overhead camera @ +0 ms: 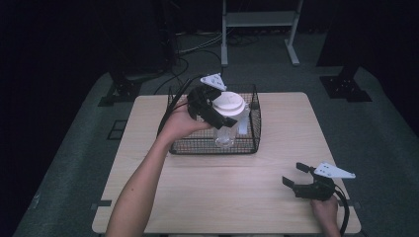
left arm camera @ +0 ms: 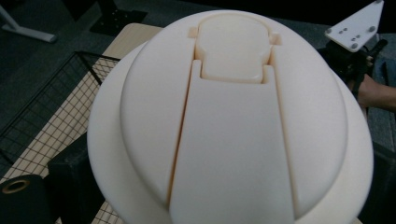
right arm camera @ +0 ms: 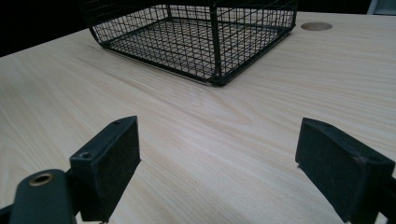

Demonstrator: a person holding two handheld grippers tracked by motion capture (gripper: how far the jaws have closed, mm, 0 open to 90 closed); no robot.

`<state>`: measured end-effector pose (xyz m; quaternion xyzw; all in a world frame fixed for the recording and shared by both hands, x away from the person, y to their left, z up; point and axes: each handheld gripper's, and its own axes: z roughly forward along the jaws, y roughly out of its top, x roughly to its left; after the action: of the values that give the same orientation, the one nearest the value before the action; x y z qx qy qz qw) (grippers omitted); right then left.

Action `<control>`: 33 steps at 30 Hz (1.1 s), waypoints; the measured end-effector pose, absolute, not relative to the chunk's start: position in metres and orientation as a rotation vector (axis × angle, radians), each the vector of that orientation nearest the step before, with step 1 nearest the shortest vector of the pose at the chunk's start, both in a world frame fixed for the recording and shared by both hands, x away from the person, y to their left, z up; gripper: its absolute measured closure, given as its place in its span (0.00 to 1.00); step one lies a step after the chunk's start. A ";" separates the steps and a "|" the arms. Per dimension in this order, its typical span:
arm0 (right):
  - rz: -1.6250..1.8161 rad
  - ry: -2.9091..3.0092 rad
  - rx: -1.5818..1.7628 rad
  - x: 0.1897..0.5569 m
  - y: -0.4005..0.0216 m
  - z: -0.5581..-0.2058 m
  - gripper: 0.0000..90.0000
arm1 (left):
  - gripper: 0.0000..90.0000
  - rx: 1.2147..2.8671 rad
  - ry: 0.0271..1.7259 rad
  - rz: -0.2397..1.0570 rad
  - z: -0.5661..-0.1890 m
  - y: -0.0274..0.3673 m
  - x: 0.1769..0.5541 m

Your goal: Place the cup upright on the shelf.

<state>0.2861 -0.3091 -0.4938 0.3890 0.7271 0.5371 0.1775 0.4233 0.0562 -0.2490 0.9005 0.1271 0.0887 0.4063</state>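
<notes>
Left tool (overhead camera: 217,114) of mine is clamped on a clear plastic cup (overhead camera: 225,134) with a white lid (overhead camera: 228,103), gripping it just under the lid's rim. I hold the cup over the black wire basket (overhead camera: 192,144), tilted a little, its clear bottom down inside the basket near the front wall; I cannot tell whether it touches the basket floor. In the left gripper view the lid (left arm camera: 233,116) sits right in front of the camera, a domed cream-white cap with a raised flip tab running up its middle, and the basket's mesh (left arm camera: 51,107) shows to the left of it.

The basket stands on the far half of the light wooden surface (overhead camera: 217,197), roughly centred. My left hand (overhead camera: 179,123) reaches in over its left wall, with the grey three-cornered plate (overhead camera: 214,81) above the tool.

My right tool (overhead camera: 293,175) rests low at the near right corner of the surface, well apart from the basket, its jaws spread wide and holding nothing. In the right gripper view the two black pads (right arm camera: 112,163) stand apart over bare wood (right arm camera: 224,140), with the basket (right arm camera: 196,42) ahead of them and a round hole in the surface (right arm camera: 316,26) beyond its right corner. My right hand (overhead camera: 325,210) grips this tool from the near edge.
</notes>
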 end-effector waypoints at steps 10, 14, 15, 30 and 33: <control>1.528 2.053 1.101 0.286 -0.310 -0.494 0.14 | 0.06 2.270 0.393 0.223 -0.242 0.062 0.454; 1.532 2.046 1.105 0.286 -0.310 -0.494 0.14 | 0.06 2.282 0.436 0.222 -0.247 0.064 0.466; 1.533 2.045 1.106 0.287 -0.310 -0.494 0.14 | 0.06 2.281 0.445 0.221 -0.248 0.065 0.469; 1.539 2.028 1.122 0.288 -0.312 -0.493 0.14 | 0.06 2.235 0.544 0.196 -0.280 0.056 0.501; 1.551 2.017 1.126 0.288 -0.313 -0.493 0.14 | 0.06 2.247 0.561 0.193 -0.287 0.054 0.507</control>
<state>0.2882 -0.3132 -0.4935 0.3982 0.7132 0.5485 0.1787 0.5069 0.0540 -0.2868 0.8873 0.2213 0.0761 0.3974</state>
